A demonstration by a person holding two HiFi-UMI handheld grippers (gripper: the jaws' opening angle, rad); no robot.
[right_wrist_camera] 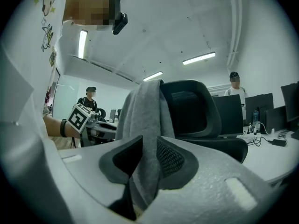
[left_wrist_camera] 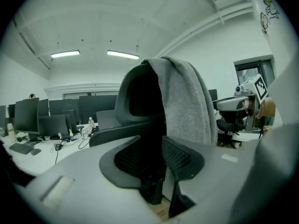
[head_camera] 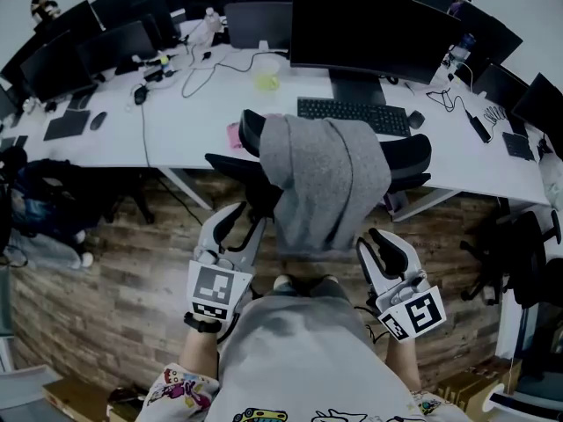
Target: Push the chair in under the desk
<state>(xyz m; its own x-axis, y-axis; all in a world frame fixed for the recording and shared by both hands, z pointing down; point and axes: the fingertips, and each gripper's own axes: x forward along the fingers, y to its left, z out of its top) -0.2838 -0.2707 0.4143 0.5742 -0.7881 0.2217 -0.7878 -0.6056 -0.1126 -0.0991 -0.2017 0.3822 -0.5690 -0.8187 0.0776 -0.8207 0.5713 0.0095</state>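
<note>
A black office chair [head_camera: 413,158] faces the white desk [head_camera: 185,134], with a grey garment [head_camera: 325,183] draped over its back. My left gripper [head_camera: 237,227] is at the back's lower left edge. In the left gripper view the black chair back [left_wrist_camera: 140,92] fills the gap between the pads [left_wrist_camera: 128,157] of the left gripper [left_wrist_camera: 154,148]. My right gripper [head_camera: 380,246] is at the lower right edge. In the right gripper view the grey garment [right_wrist_camera: 145,111] hangs pinched between the pads [right_wrist_camera: 174,160] of the right gripper [right_wrist_camera: 149,153], with the chair [right_wrist_camera: 191,111] behind it.
Monitors [head_camera: 369,29], a keyboard [head_camera: 352,112] and cables cover the desk. A dark bag [head_camera: 35,192] lies at the left, and another black chair [head_camera: 519,253] stands at the right. Wood floor [head_camera: 132,271] surrounds me. Two people [right_wrist_camera: 233,85] stand far off.
</note>
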